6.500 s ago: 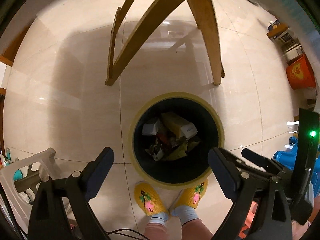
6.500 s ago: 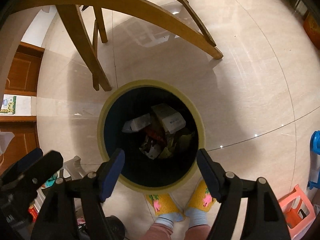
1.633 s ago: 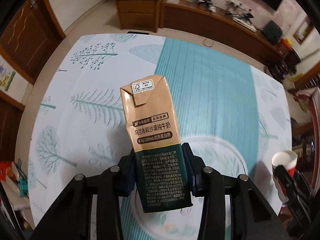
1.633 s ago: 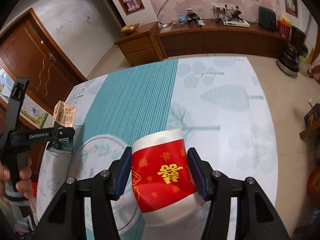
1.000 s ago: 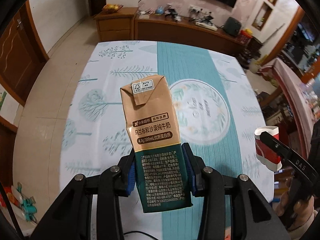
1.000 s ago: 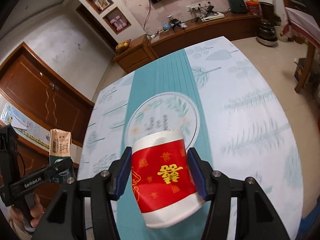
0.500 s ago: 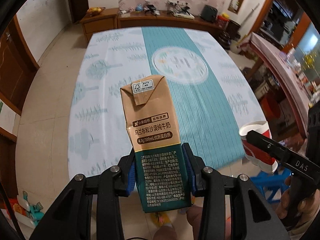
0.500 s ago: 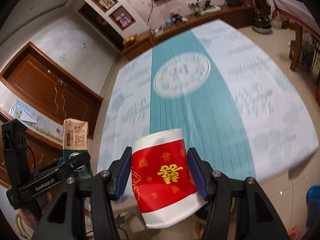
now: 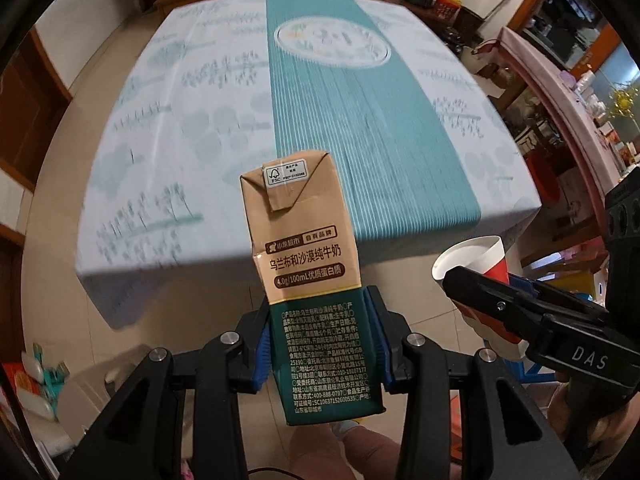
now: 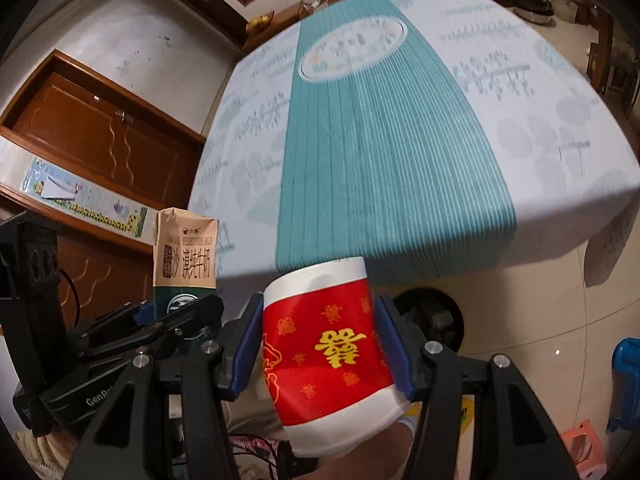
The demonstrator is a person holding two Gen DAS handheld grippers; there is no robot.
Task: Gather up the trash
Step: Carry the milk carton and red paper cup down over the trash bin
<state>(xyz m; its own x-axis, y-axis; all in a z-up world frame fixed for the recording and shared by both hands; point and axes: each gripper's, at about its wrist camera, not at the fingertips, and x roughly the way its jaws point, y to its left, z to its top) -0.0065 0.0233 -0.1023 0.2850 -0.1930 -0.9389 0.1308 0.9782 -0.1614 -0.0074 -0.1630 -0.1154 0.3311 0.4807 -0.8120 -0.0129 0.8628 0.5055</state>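
Both grippers have drawn back past the near edge of the teal-striped tablecloth (image 9: 360, 128), the left gripper (image 9: 323, 344) clamped on an FSC-marked milk carton (image 9: 308, 264), the right gripper (image 10: 320, 356) clamped on a red paper cup (image 10: 328, 344) near the bin (image 10: 430, 318).
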